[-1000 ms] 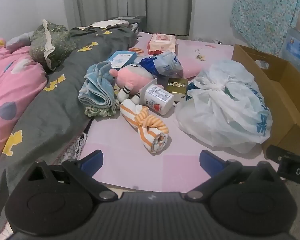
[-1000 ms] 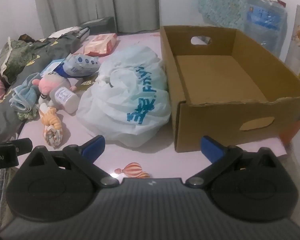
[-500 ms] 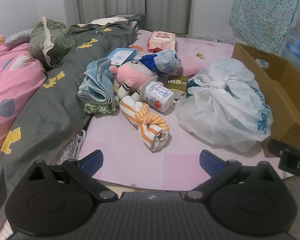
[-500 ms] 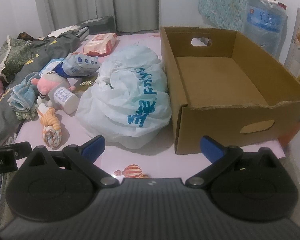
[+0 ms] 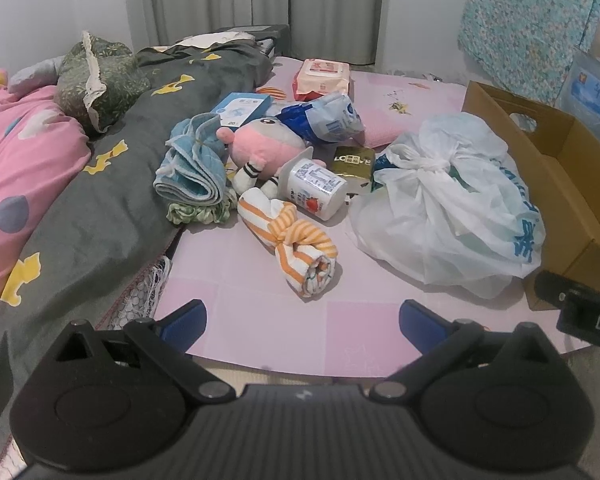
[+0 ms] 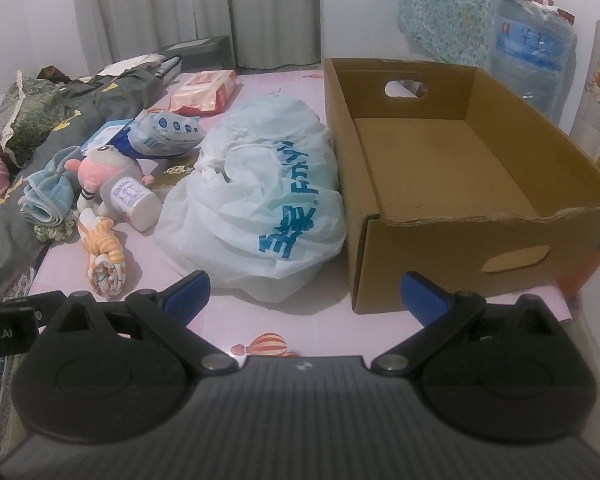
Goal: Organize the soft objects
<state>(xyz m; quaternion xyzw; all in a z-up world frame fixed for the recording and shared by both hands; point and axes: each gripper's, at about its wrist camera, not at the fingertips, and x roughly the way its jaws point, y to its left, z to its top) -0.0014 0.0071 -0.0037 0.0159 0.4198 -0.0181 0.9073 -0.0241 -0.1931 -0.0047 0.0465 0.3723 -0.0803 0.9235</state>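
Note:
On the pink mat lie an orange-striped rolled cloth, a folded blue towel, a pink plush toy and a tied white plastic bag. An empty cardboard box stands right of the bag. My left gripper is open, hovering near the mat's front edge, short of the striped cloth. My right gripper is open, in front of the bag and the box's near left corner. Neither holds anything.
A white yogurt bottle, a gold packet, a blue-white pouch, a blue box and a wipes pack lie among the soft things. Grey and pink bedding is at left, a water jug at right.
Both views have drawn back and risen slightly, so the objects sit a little farther off. Both grippers stay open and nothing on the mat has moved.

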